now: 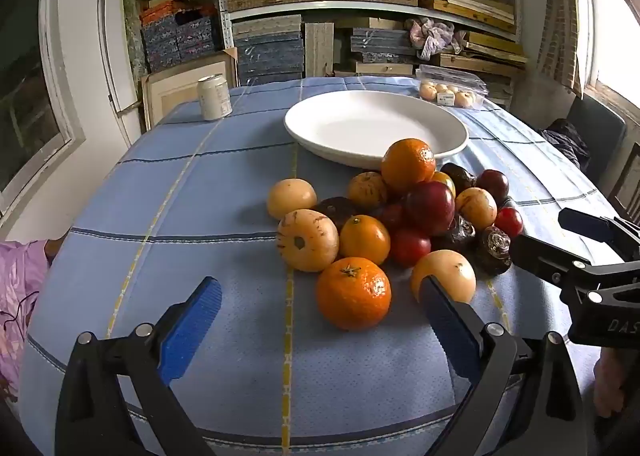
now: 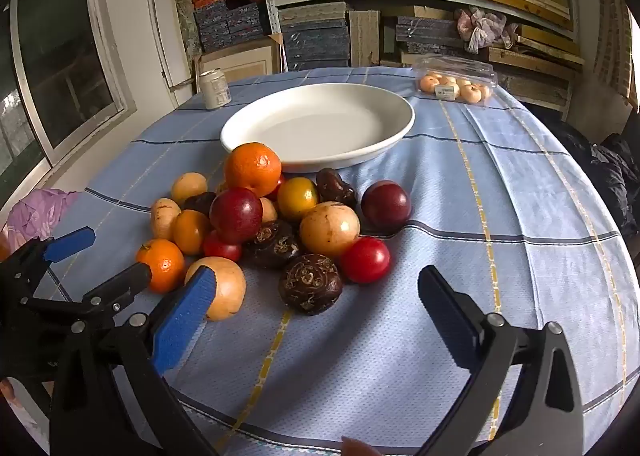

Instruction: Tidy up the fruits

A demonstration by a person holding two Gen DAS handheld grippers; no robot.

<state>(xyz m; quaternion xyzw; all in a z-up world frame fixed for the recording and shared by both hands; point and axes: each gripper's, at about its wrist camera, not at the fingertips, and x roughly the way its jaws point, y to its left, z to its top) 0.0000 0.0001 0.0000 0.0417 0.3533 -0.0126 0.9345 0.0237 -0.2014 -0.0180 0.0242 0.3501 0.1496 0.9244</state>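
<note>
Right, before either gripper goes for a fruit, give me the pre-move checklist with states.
1. Left gripper open, nothing held: ok.
2. Right gripper open, nothing held: ok.
3. White plate empty, ready for fruit: ok.
4. Nearest orange sits free at the pile's edge, ahead of the left gripper: ok.
5. Top orange perched on other fruit, may roll: not ok.
6. Can away from the pile: ok.
</note>
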